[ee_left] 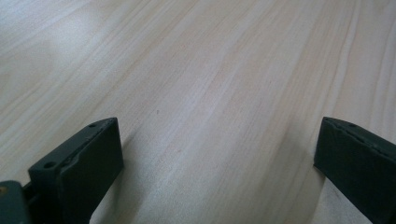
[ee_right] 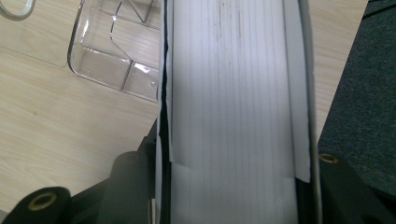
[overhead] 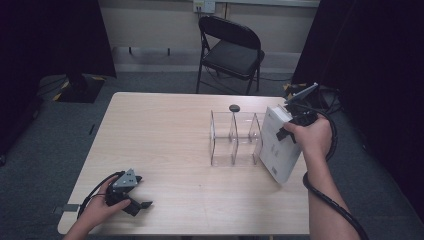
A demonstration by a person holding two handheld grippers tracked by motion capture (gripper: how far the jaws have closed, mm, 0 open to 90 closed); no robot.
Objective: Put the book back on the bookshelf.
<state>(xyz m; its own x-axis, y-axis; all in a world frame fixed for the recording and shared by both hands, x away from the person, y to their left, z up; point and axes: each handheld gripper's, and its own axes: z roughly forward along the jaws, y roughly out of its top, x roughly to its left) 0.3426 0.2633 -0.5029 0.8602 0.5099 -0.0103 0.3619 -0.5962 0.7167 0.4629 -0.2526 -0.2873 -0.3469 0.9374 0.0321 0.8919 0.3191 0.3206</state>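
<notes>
Dim room w/ grey carpet, dark curtains at both sides and a black folding chair (overhead: 231,47) behind; at centre stands a pale wood-grain bench (overhead: 165,145), matte laminate w/ fine lengthwise grain. Work in hand: placing a thick white book (overhead: 278,145) into a clear organiser (overhead: 235,137). Status: book is picked up and carried to the organiser's right end, tilted, lower corner near or on the bench, upper part leaning toward the end wall; not yet in any slot. Remaining, by judgement: lift, square the book upright, lower it into a compartment, release. Right gripper (overhead: 295,122) is clenched on the book, one jaw on each cover, gripping across its thickness; in the right gripper view the page block (ee_right: 233,116) runs between the jaws, matte white paper w/ fine parallel lines, thin covers overhanging each side. Organiser: transparent rigid plastic, approx. three upright dividers w/ curved cut-outs, glossy, rounded base corners (ee_right: 112,56). A small dark round object (overhead: 234,107) sits on the bench just behind it; type cannot be told. Left gripper (overhead: 137,205) rests at the near-left bench corner, released, jaws wide apart w/ nothing between, black blocky pads (ee_left: 88,163) on bare wood.
</notes>
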